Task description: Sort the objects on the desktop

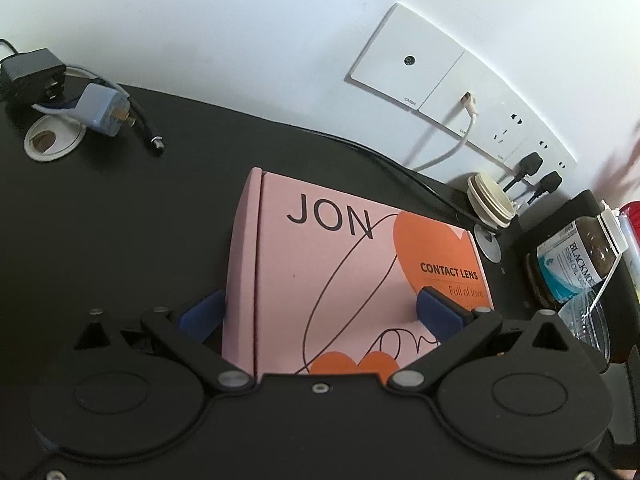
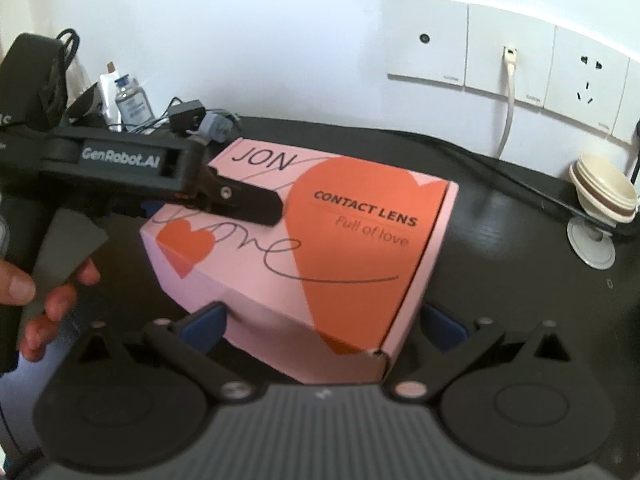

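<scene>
The pink box sits on the black desk. Both grippers, left and right, are spread wide around it (not squeezing). Close them evenly so the box stays level.

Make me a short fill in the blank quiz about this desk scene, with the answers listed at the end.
1. The pink box has the words CONTACT ____ printed on its orange heart.
2. The box rests on a ____ coloured desk.
3. The white cable is plugged into a socket on the ____.
4. The left tongs have blue pads on either side of the ____.

Answers: LENS; black; wall; box
</scene>
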Motion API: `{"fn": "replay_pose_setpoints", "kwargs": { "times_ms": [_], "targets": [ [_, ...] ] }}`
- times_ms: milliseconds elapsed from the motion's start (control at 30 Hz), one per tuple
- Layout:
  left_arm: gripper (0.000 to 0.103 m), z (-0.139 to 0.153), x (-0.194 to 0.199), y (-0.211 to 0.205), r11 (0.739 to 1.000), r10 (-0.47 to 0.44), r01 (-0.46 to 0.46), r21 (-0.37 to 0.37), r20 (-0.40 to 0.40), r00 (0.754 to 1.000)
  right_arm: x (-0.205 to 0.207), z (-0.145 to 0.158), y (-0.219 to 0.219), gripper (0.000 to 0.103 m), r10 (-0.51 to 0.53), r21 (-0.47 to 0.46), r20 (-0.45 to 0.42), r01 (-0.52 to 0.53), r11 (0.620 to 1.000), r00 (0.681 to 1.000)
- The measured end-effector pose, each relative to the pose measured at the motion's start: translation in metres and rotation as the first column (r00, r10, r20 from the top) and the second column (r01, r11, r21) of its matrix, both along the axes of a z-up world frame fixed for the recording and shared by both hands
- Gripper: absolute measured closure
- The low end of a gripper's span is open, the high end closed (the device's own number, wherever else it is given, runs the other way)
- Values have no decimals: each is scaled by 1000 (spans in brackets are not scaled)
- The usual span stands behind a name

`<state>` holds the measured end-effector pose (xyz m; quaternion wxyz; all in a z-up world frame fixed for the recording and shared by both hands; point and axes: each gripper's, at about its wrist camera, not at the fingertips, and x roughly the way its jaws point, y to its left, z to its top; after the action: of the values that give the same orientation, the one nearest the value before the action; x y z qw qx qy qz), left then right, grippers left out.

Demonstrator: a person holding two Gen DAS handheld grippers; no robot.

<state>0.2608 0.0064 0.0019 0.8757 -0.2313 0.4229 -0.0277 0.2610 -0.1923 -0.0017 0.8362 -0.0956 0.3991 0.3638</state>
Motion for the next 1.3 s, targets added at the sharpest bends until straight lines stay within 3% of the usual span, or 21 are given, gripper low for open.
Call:
{"fn": "replay_pose_setpoints", "kwargs": {
  "times_ms": [367, 967, 1300],
  "targets": [
    [0, 0, 11, 6, 1000, -1, 1, -4, 7, 1000, 22, -4, 3, 1, -10, 18, -4, 10, 1000, 1000],
    [0, -1, 64, 13, 995, 100, -101, 11, 34, 994, 92, -5, 16, 1, -22, 24, 62, 20, 999, 998],
    [0, 1, 68, 21, 991, 132, -133, 22, 38, 990, 103, -5, 31, 1, 72, -25, 125, -69, 997, 989]
  ]
}}
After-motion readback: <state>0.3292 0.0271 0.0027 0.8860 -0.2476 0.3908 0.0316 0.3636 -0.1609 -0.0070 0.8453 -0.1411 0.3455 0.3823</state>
